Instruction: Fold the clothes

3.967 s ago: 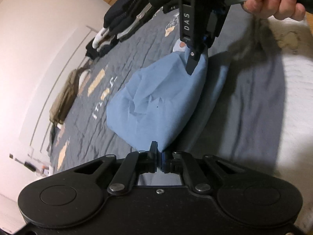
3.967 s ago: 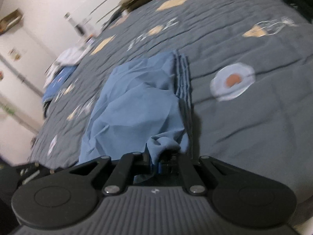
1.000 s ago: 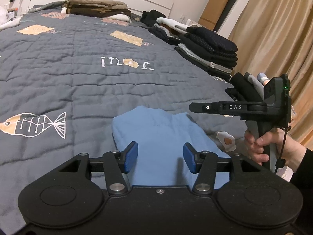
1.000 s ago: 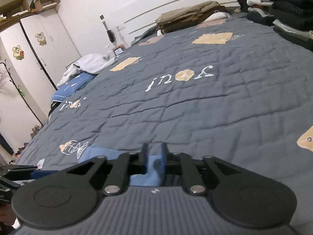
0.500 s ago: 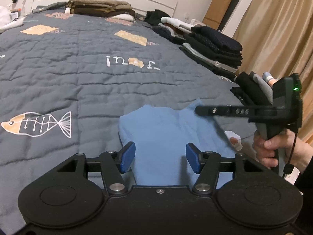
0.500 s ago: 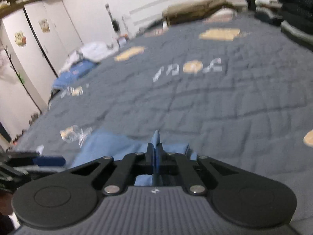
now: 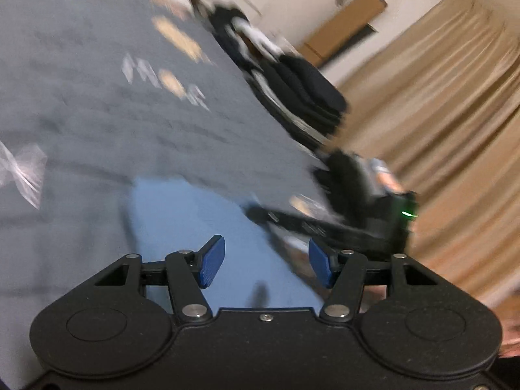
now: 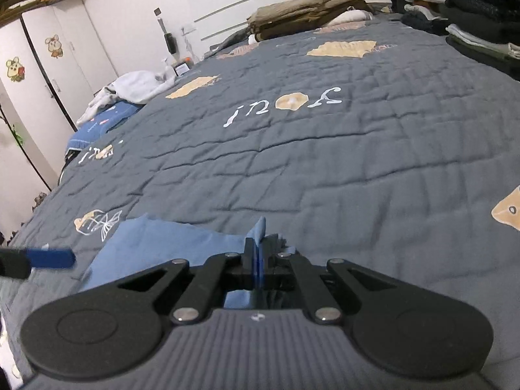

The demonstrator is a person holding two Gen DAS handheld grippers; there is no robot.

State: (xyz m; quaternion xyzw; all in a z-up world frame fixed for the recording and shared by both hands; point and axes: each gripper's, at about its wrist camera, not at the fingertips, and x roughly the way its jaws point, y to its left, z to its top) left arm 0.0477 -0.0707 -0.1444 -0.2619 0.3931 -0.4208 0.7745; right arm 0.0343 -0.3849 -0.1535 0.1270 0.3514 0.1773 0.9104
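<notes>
Since half a second ago the left wrist view has swung and tilted, so the bed now runs diagonally and most of it is smeared by motion blur; the right wrist view has sharpened and shows more of the garment ahead of its fingers.

The left gripper [image 7: 266,265] has its jaws spread wide, its blue pads [image 7: 213,260] well apart with nothing between them. It hovers over the blue garment [image 7: 195,221], which lies flat on the grey quilt [image 7: 97,123] near the bed's close edge. At about 3 o'clock in this view the right gripper [image 7: 260,214] reaches in over the garment's right side, a green light glowing on its body.

In the right wrist view the right gripper [image 8: 258,253] has its jaws pressed together on an edge of the blue garment [image 8: 156,247], a small peak of cloth rising above the fingertips at 12 o'clock. The rest of the garment spreads toward 9 o'clock across the grey quilt [image 8: 325,162]. At the 9 o'clock edge one blue pad of the left gripper [image 8: 48,258] pokes into view.

Farther off, a stack of dark folded clothes [image 8: 481,6] sits at 1 o'clock on the quilt's right edge, a brown folded pile [image 8: 308,9] rests by the headboard at 12 o'clock, and white laundry [image 8: 136,86] lies at 10 o'clock. Tan curtains [image 7: 438,97] hang at 2 o'clock in the left view.
</notes>
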